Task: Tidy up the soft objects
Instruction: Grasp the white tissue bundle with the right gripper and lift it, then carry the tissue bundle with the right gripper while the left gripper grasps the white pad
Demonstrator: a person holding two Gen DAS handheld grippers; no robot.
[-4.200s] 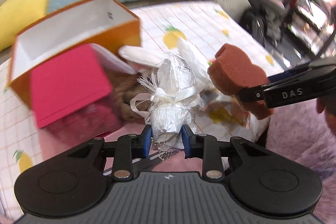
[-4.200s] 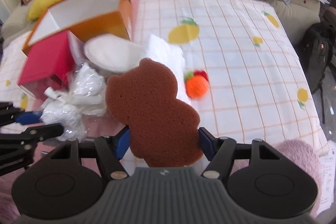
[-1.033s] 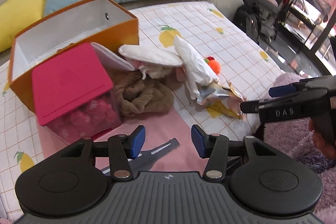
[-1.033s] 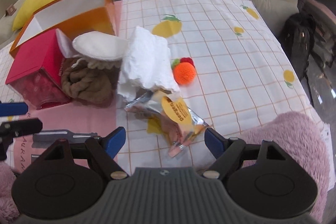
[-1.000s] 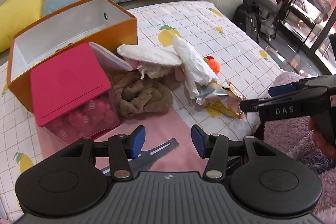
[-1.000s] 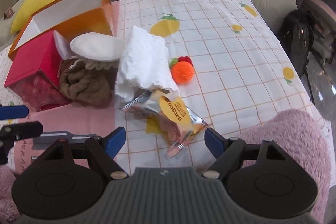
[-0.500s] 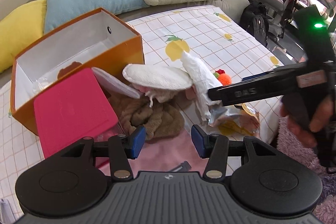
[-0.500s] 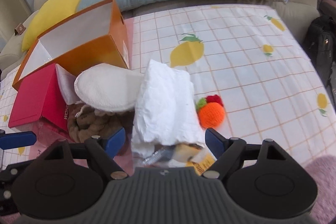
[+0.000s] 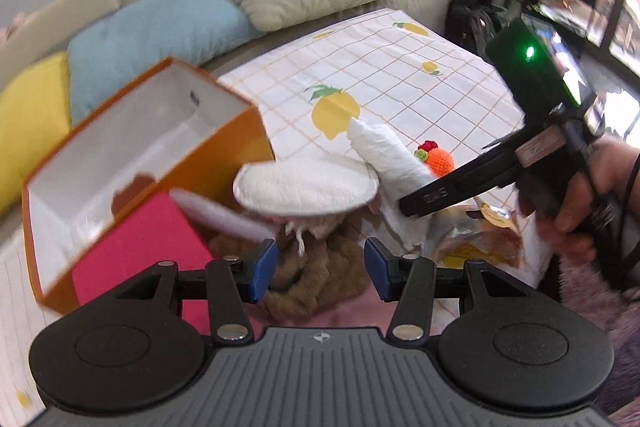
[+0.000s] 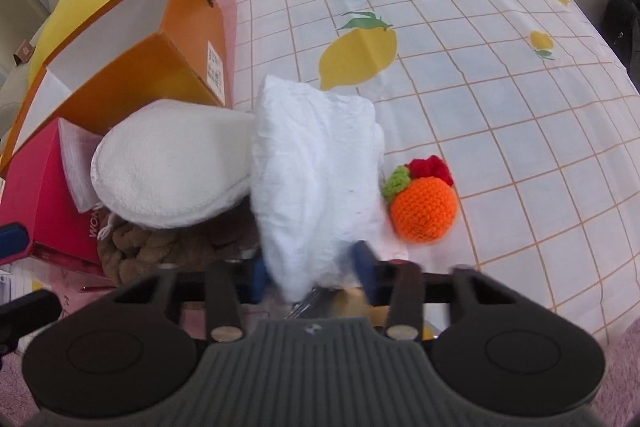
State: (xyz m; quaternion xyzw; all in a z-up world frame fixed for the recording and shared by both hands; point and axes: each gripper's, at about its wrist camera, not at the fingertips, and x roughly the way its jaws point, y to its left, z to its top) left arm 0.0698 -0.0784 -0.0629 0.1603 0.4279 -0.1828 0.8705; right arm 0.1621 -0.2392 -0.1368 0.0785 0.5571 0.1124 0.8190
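An open orange box (image 9: 140, 147) stands at the left, with a brown sponge (image 9: 132, 191) inside; it also shows in the right wrist view (image 10: 132, 55). A white folded cloth (image 10: 316, 171) lies between the blue fingers of my right gripper (image 10: 312, 273), which have closed in on its near end. A white fleecy pad (image 10: 168, 163), a brown knitted piece (image 10: 160, 247) and an orange crochet fruit (image 10: 424, 207) lie around it. My left gripper (image 9: 318, 263) is open and empty above the brown knit (image 9: 320, 275).
A pink box (image 9: 144, 251) leans against the orange box. A foil snack packet (image 9: 480, 239) lies at the right. Yellow, blue and beige cushions (image 9: 168, 23) line the sofa back. A purple fluffy rug (image 9: 600, 287) lies at the near right.
My right gripper has moved forward onto the white cloth and its fingers have narrowed around it. My left gripper has risen and moved forward over the brown knit.
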